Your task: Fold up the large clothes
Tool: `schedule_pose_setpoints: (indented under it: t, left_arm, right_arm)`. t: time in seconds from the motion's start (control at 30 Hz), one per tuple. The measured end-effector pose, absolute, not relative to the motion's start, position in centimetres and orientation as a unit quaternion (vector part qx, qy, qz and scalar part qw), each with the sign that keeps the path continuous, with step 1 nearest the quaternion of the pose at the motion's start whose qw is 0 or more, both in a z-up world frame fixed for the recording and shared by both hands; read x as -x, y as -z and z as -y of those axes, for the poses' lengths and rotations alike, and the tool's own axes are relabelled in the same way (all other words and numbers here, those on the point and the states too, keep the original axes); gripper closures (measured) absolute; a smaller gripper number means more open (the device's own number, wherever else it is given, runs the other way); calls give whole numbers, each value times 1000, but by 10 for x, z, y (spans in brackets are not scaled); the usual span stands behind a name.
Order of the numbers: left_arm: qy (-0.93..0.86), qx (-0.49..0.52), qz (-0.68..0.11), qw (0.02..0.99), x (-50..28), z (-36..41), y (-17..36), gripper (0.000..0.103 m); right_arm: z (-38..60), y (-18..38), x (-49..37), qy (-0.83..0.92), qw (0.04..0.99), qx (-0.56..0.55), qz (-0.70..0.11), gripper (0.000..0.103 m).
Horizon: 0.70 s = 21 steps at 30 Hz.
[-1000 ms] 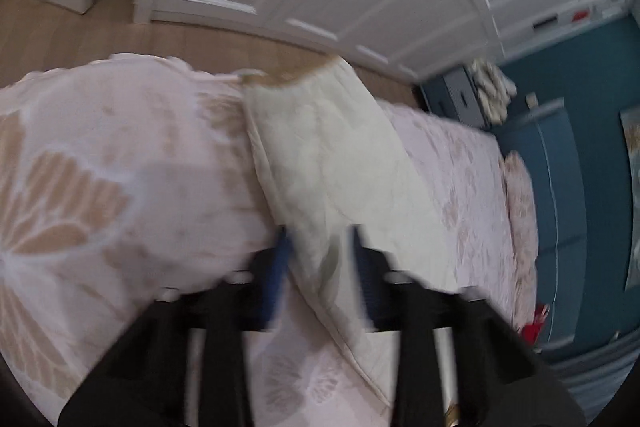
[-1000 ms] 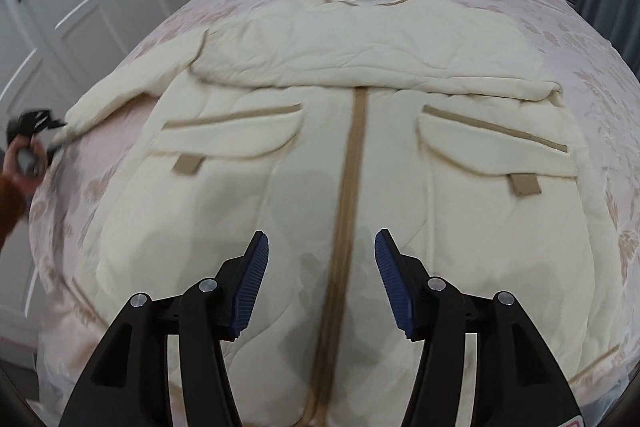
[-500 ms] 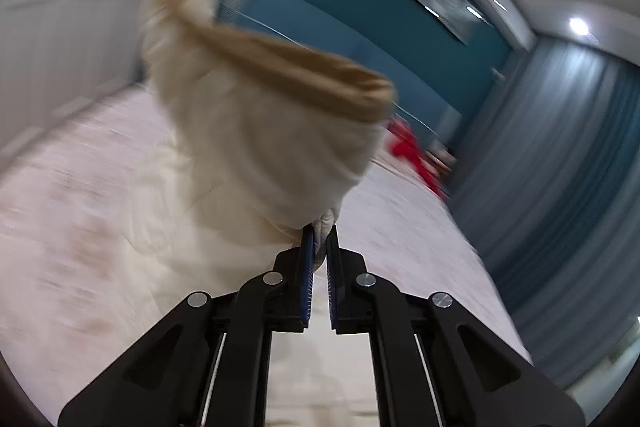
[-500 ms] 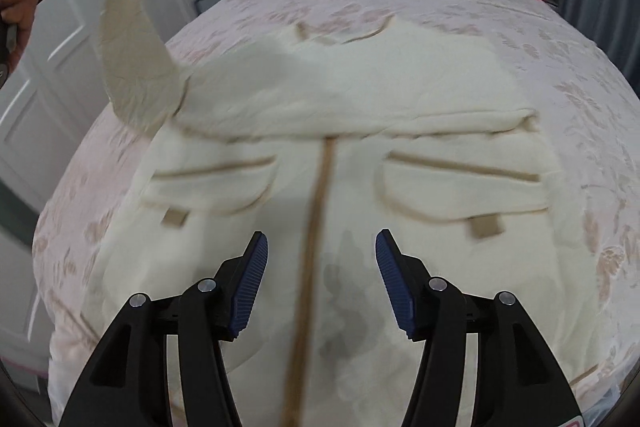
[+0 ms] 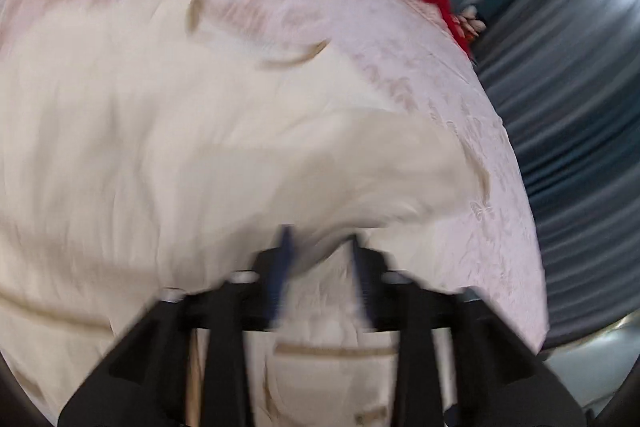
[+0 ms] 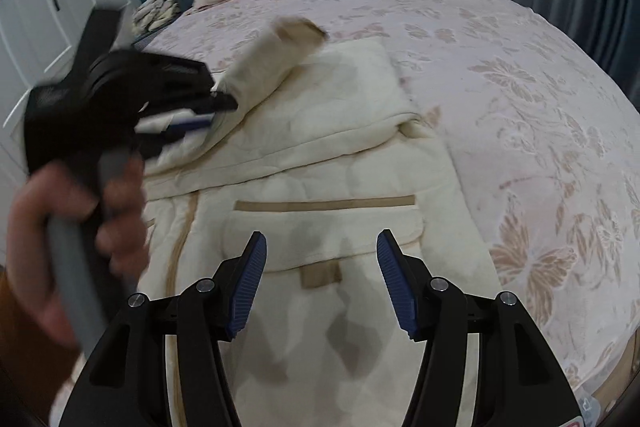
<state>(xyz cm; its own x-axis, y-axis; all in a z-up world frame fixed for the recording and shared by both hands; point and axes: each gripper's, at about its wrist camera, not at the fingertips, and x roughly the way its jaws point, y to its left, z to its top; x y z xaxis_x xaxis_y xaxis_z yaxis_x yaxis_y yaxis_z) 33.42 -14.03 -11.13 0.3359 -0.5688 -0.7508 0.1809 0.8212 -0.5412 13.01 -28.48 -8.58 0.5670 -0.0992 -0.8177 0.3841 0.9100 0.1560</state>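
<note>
Sleeve-fold step judged in hand; coat (image 6: 320, 163) lies flat on bed (image 6: 520, 75); sleeve (image 6: 272, 67) is carried across it beside left gripper (image 6: 204, 113) (grip unclear, blurred); right gripper (image 6: 320, 279) hovers released; next, sleeve to be laid flat.

Matt quilted cloth coat (image 6: 320, 187)
</note>
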Motion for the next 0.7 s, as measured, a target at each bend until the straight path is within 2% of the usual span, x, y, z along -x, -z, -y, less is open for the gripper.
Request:
schedule_pose_setpoints:
  t: [0.07, 0.13, 0.23, 0.33, 0.43, 0.53, 0.6, 0.63, 0.67, 0.7]
  left_arm:
    - [248, 240, -498, 796, -313, 111, 96, 30]
    - [240, 275, -460, 809, -302, 74, 81, 15]
    - [177, 334, -426, 822, -304, -3, 71, 14]
    - [95, 381, -425, 816, -317, -70, 88, 14]
    - [40, 411, -433, 801, -332, -118, 113, 17]
    - [17, 431, -447, 784, -344, -136, 132, 23]
    - [21, 451, -457, 766, -349, -143, 144, 31]
    - [24, 461, -465, 756, -352, -143, 153, 39]
    - [32, 467, -468, 750, -356, -142, 158, 46]
    - [32, 466, -474, 746, -356, -139, 161, 52]
  right_arm:
    - [290, 84, -138, 136, 873, -162, -440, 40]
    - [296, 82, -150, 126, 876, -170, -433, 36]
    - [311, 84, -174, 118, 872, -212, -425, 36]
    - [328, 89, -199, 119, 862, -265, -415, 36]
    - [340, 94, -224, 141, 860, -272, -408, 36]
    - [351, 109, -247, 162, 848, -273, -424, 36]
    - [361, 127, -257, 166, 830, -300, -441, 36]
    - [362, 133, -258, 157, 824, -317, -442, 43]
    - [362, 135, -261, 140, 821, -330, -444, 56]
    - [361, 135, -264, 126, 818, -335, -449, 89]
